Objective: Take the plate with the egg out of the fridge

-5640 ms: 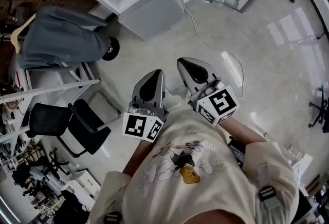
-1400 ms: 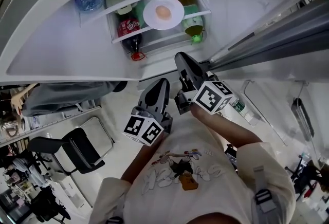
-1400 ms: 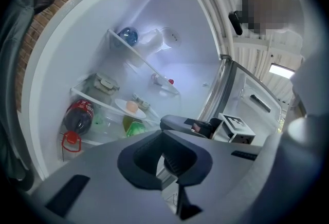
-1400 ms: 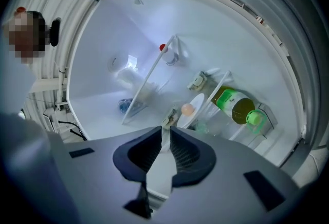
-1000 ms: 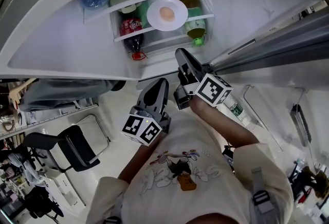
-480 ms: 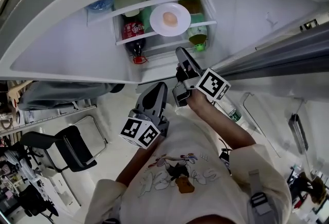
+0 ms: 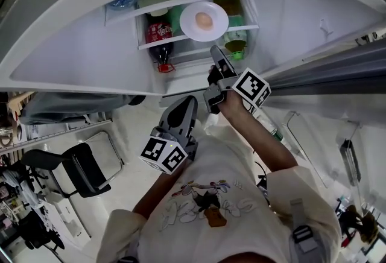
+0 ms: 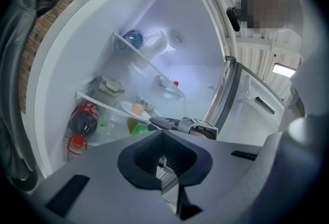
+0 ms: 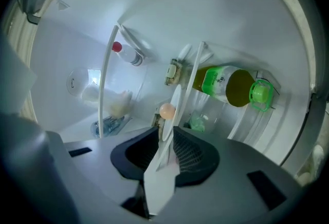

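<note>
Seen from above the person's head, an open fridge (image 7: 78, 57) fills the top of the scene, its lit white interior at 12 o'clock. A white plate (image 7: 192, 17) carrying one pale brown egg (image 7: 205, 21) rests on a glass shelf (image 7: 175, 42) inside, its near edge reaching over the shelf's front rail. The right gripper (image 7: 215, 50) stretches up into the fridge, its tip at the plate's 5 o'clock edge. In the right gripper view the plate (image 9: 175, 100) appears edge-on between the two dark pads, both jaws clamped against its rim, with the egg (image 9: 167, 111) just past the jaw tips at 12 o'clock. The left gripper (image 7: 187, 102) hangs lower, outside the fridge, at about 7 o'clock from the right one and well apart from the plate; in the left gripper view (image 8: 163, 161) its jaws are pressed together with nothing between them. A cola bottle (image 7: 160, 35) with a red label lies on its side at 9 o'clock from the plate, red cap toward the opening. A green bottle (image 9: 226, 87) with a bright green cap lies at 5 o'clock from the plate in the head view. A black chair (image 7: 81, 165) stands on the pale floor at 8 o'clock.
</note>
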